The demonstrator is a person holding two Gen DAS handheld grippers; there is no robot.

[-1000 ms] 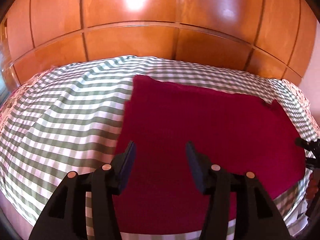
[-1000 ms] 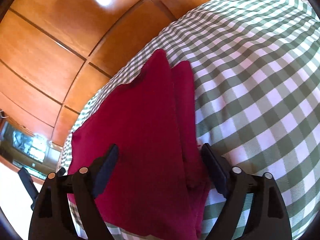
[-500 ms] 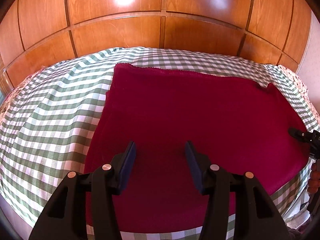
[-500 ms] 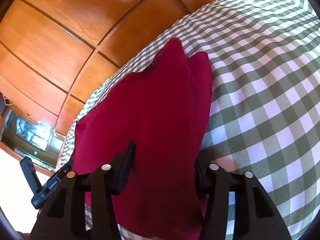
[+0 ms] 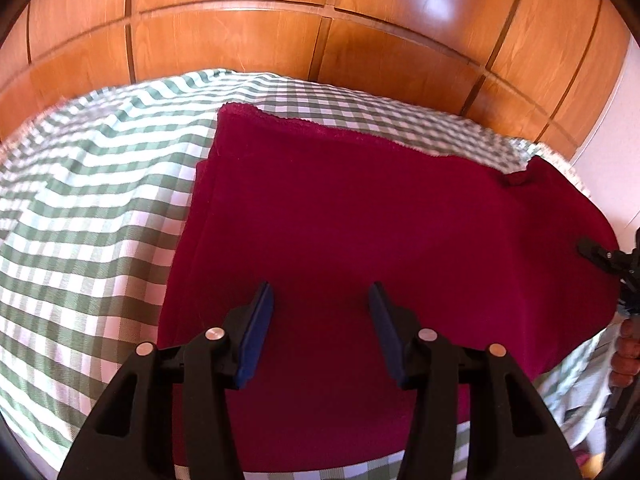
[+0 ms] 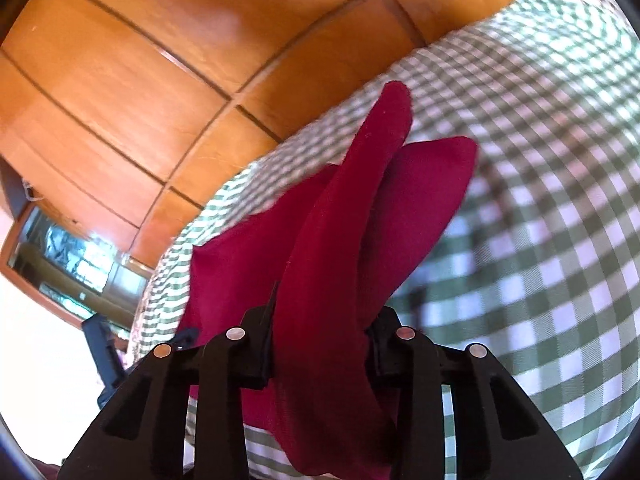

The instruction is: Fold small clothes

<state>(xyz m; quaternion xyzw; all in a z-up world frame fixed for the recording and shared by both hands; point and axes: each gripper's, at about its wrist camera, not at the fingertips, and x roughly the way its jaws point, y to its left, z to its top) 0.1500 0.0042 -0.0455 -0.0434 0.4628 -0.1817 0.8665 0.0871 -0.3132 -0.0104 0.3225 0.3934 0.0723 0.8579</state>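
Observation:
A dark red cloth (image 5: 360,216) lies spread on a green and white checked bedcover (image 5: 88,216). My left gripper (image 5: 320,300) is open and empty, hovering above the cloth's near part. My right gripper (image 6: 320,312) is shut on the red cloth (image 6: 332,264) at its near edge and lifts a fold of it off the cover (image 6: 540,220). The right gripper also shows at the right edge of the left wrist view (image 5: 608,260).
A wooden panelled wall (image 5: 320,20) stands behind the bed. A window (image 6: 68,256) shows at the left in the right wrist view. The checked cover (image 5: 88,216) extends to the left of the cloth.
My right gripper has closed on the cloth's edge and raised it into a fold. My left gripper stays open and has shifted a little over the cloth.

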